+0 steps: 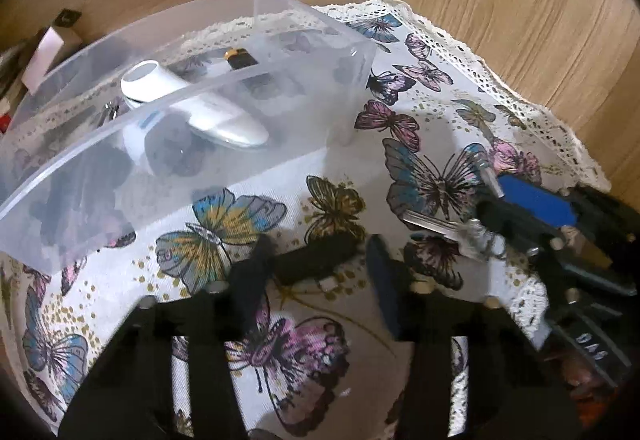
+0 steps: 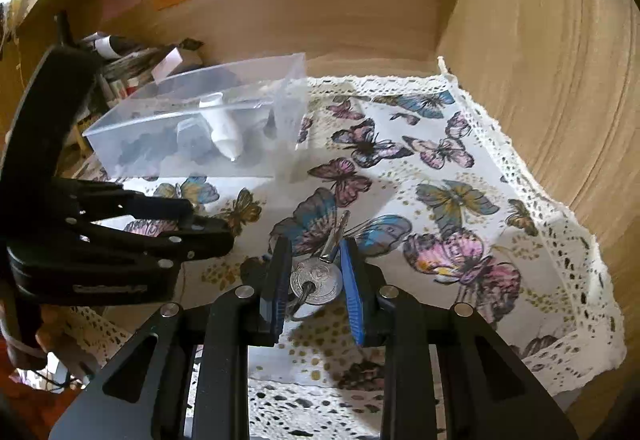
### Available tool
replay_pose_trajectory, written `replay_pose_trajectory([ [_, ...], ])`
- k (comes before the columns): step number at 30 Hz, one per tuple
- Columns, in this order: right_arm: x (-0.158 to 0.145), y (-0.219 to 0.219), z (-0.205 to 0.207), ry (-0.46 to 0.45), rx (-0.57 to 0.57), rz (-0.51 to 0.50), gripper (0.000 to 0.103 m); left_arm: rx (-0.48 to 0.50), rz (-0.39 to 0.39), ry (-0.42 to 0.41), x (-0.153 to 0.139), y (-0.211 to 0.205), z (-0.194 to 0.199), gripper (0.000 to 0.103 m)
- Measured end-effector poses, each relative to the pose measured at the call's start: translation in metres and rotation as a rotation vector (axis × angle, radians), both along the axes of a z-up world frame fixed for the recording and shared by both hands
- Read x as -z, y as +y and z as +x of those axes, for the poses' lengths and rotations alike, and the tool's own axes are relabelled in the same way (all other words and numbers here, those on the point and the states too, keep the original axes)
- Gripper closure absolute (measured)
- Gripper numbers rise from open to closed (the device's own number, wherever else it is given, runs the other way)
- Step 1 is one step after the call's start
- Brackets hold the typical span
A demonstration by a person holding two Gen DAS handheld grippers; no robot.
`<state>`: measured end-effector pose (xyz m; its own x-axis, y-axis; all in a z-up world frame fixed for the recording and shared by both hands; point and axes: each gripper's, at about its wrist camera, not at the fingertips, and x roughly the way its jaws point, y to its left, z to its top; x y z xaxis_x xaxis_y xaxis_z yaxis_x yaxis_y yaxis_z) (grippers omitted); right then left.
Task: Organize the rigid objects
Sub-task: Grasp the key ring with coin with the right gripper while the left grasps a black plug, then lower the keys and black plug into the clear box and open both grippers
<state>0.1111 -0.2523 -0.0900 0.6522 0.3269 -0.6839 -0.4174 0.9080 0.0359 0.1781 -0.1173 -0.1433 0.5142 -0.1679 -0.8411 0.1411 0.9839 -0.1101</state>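
A clear plastic box (image 1: 256,78) (image 2: 192,152) stands on the butterfly cloth at the back left. It holds a white handheld device (image 1: 188,108) (image 2: 224,130), a small black and gold item (image 1: 240,56) and a small metal tool (image 1: 110,108). My right gripper (image 2: 314,252) (image 1: 516,208) is shut on a bunch of silver keys (image 2: 318,278) (image 1: 448,226) just above the cloth. My left gripper (image 1: 340,252) (image 2: 188,228) is open and empty, in front of the box and left of the keys.
The butterfly cloth (image 2: 460,176) with a lace edge covers the wooden shelf floor. Wooden walls (image 2: 540,60) close the back and right. Clutter of brushes and small bottles (image 2: 124,56) lies behind the box at the left.
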Motion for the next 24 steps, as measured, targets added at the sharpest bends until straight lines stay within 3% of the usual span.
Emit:
replay_pose_trajectory([
  [11, -0.030, 0.001, 0.003, -0.088, 0.003, 0.026, 0.080, 0.002, -0.014, -0.055, -0.013, 0.011, -0.014, 0.059],
  [24, -0.071, 0.035, 0.009, -0.221, -0.047, 0.031, 0.080, -0.073, -0.056, -0.193, -0.061, 0.057, -0.036, 0.059],
])
